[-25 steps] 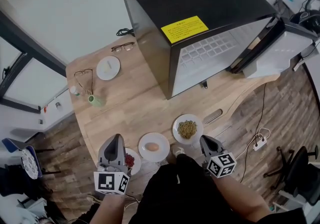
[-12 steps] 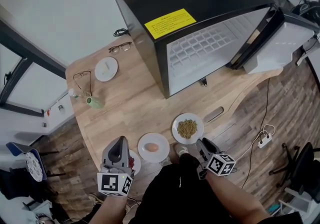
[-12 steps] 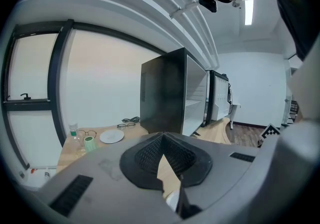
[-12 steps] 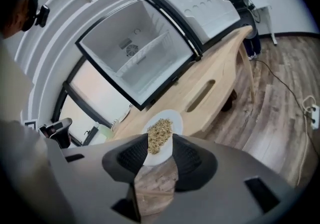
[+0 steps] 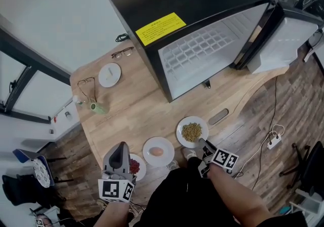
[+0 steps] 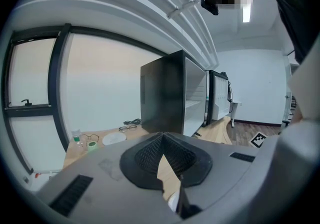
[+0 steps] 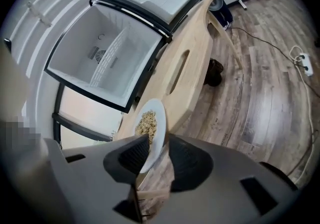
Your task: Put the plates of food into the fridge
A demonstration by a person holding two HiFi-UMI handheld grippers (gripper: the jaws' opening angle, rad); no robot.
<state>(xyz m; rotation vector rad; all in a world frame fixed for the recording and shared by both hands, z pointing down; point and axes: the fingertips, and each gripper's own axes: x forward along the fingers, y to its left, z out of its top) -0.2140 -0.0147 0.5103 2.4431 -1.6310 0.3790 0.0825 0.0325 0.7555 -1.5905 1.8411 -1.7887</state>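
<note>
Three plates of food sit along the wooden table's (image 5: 136, 114) near edge: greenish-yellow grains (image 5: 192, 131), an egg (image 5: 158, 151) and red food (image 5: 135, 166). My right gripper (image 5: 201, 142) is rolled on its side at the near rim of the grain plate (image 7: 150, 128). Its jaws have just been opening, and that rim stands between them with a gap on one side (image 7: 157, 140). My left gripper (image 5: 120, 146) hovers by the red food plate, tips together and holding nothing (image 6: 162, 140). The black fridge (image 5: 192, 13) stands at the back with its door (image 5: 283, 38) swung open and its white inside (image 7: 107, 58) showing.
A small white plate (image 5: 110, 75), two pairs of glasses (image 5: 124, 51) (image 5: 86, 80) and a green roll (image 5: 97, 108) lie at the table's far left. A slot (image 5: 218, 117) is cut in the table by the grain plate. A power strip (image 5: 275, 142) lies on the wood floor.
My right gripper has sunk, rolled onto its side and come up to the grain plate's rim, its jaws now apart. The left gripper has barely moved.
</note>
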